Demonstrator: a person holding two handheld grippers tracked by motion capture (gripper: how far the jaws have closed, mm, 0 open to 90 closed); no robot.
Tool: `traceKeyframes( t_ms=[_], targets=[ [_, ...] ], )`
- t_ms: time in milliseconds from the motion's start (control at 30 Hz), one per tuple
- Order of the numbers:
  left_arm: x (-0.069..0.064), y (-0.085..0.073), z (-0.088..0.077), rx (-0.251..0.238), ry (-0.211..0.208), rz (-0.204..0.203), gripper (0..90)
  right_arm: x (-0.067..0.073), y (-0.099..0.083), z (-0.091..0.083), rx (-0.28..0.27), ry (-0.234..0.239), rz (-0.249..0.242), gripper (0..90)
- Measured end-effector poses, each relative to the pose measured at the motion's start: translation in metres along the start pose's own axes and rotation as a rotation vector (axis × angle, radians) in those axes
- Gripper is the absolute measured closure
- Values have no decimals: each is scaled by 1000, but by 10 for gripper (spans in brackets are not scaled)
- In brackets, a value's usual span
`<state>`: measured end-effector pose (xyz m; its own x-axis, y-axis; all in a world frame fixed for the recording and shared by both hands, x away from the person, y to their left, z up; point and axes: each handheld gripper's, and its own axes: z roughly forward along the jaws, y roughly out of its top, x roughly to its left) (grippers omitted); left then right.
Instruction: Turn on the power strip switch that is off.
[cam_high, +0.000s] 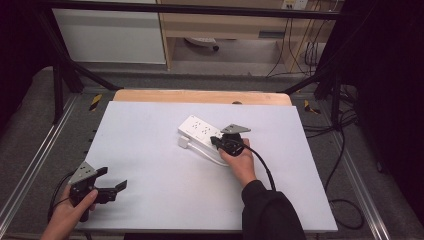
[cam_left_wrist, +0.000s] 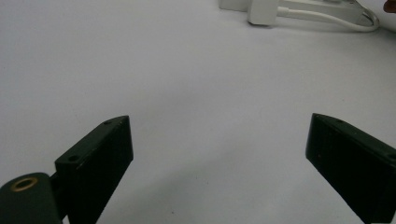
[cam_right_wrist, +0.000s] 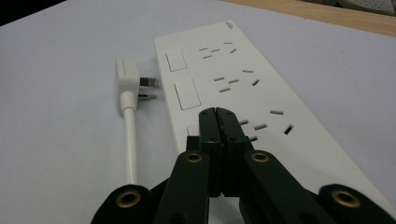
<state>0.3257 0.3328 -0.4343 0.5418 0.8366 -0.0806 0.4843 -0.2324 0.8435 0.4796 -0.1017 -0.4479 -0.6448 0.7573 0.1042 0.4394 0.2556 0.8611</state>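
Power strip (cam_high: 200, 131) first: your white strip lies flat on the pale grey table sheet (cam_high: 150, 165), a little right of the table's middle and toward the far edge, set at a slant so that one end points to the far left and the other toward your right hand (cam_high: 241, 162). That sheet covers nearly the whole tabletop, with a strip of bare wooden board (cam_high: 200, 96) showing along the far side. In the right gripper view the strip's top face (cam_right_wrist: 261, 93) shows rows of socket slots down one side and rectangular switches (cam_right_wrist: 176, 61) down the other. Its white cable (cam_right_wrist: 130, 140) runs along the near side of the strip, and the white plug (cam_right_wrist: 127, 77) at the cable's end lies on the sheet just beside the strip, prongs turned toward it. Your right gripper (cam_right_wrist: 217, 112) has its jaws pressed together with nothing between them, and the tips rest over the strip's near end, close by the nearest switch and socket; whether they press on the surface cannot be told. Your left gripper (cam_high: 116, 189) sits well apart at the near left corner of the sheet, low over bare surface, jaws spread wide and holding nothing; in its own view the plug (cam_left_wrist: 261, 11) and cable show far off at the top edge.
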Motion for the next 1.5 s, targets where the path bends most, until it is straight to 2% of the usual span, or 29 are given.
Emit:
traceKeyframes(
  t_ms=[567, 1500],
  targets=[
    [0, 0, 0, 4, 2, 7, 77, 3, -3, -1, -1, 4, -4, 900],
    [-1, 0, 0, 6, -2, 4, 77, 1, -6, -1, -14, 16, -4, 900]
  ],
)
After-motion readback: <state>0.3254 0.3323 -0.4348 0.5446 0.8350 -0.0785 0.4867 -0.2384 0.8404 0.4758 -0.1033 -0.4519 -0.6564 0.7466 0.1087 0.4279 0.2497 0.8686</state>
